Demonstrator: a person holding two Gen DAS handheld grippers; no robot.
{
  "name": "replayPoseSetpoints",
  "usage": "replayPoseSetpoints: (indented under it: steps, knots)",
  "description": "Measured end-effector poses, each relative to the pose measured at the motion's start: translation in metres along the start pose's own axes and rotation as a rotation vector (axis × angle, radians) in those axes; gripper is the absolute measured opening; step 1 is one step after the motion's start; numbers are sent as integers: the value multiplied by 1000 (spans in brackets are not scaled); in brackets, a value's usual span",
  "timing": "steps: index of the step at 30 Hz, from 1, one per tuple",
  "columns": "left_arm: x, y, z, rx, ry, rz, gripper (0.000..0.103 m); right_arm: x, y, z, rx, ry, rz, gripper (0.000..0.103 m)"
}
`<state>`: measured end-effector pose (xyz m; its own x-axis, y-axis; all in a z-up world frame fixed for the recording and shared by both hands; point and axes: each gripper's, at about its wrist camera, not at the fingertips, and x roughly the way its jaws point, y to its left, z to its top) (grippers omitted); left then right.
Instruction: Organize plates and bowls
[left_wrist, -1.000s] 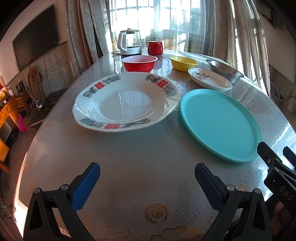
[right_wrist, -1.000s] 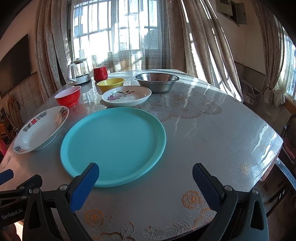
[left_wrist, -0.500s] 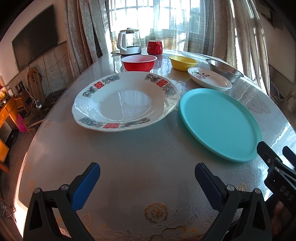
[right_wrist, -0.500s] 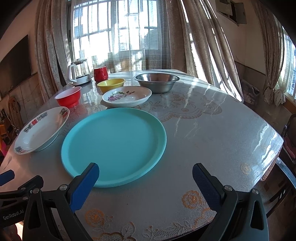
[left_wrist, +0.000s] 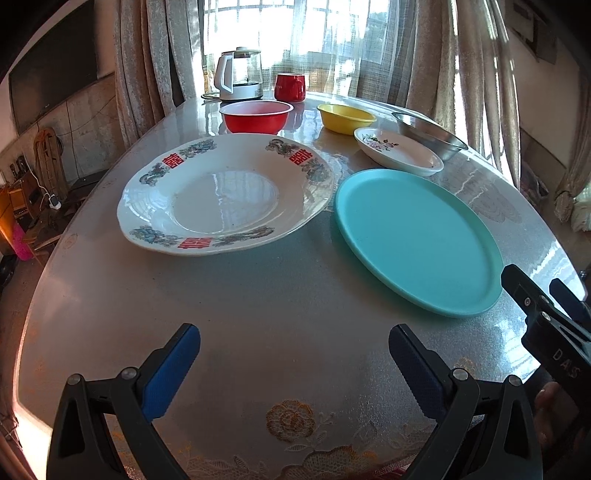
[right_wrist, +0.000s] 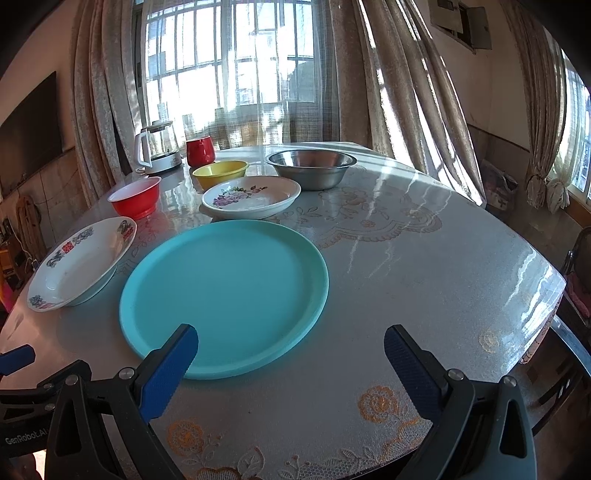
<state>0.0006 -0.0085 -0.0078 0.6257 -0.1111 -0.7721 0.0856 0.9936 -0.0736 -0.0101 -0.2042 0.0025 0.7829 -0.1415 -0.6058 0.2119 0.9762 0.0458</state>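
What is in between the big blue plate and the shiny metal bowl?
The small flowered plate sits between the blue plate and the metal bowl, shown best in the right wrist view.

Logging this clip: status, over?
Left gripper open, right gripper open, both empty. Teal plate and white plate unstacked, untouched. Nothing blocking.

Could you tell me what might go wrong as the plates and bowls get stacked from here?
The turquoise plate is flat with a low rim, so a gripper may slip off its edge. The big white plate sits close beside it, so lifting either could knock the other. The left gripper and right gripper, both open, hover close together and may collide.
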Motion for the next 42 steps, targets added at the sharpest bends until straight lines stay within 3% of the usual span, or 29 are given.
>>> replayPoseSetpoints:
  steps: [6, 9, 12, 17, 19, 21, 23, 25, 29, 31, 38, 40, 42]
  knots:
    - [1, -10, 9, 31, -7, -48, 103, 2, -19, 14, 39, -92, 109, 103]
    - [5, -6, 17, -10, 23, -121, 103, 13, -23, 24, 17, -44, 97, 103]
    - [5, -5, 22, -43, 5, -217, 103, 26, -29, 34, 0, -8, 117, 102]
    - [7, -18, 32, -2, -6, -166, 103, 47, -37, 48, -8, 44, 125, 91]
    - [12, -20, 35, -12, 19, -183, 103, 59, -37, 52, -14, 89, 139, 80]
    - [19, -21, 38, -29, 58, -225, 103, 72, -38, 53, -14, 137, 151, 76]
    - [23, -23, 40, -37, 61, -214, 101, 83, -40, 51, 1, 175, 173, 68]
    - [24, -26, 42, -23, 52, -206, 90, 91, -39, 48, 4, 199, 209, 56]
    - [30, -33, 43, 9, 57, -203, 78, 95, -40, 43, 17, 199, 227, 51]
    - [34, -36, 43, 17, 66, -210, 64, 96, -39, 44, 17, 201, 239, 41]
    - [43, -40, 43, 29, 62, -191, 57, 99, -42, 46, 11, 208, 224, 27]
    - [44, -43, 43, 53, 53, -176, 44, 99, -44, 47, 15, 210, 230, 23]
    - [45, -46, 42, 72, 42, -153, 42, 99, -48, 47, 29, 213, 237, 19]
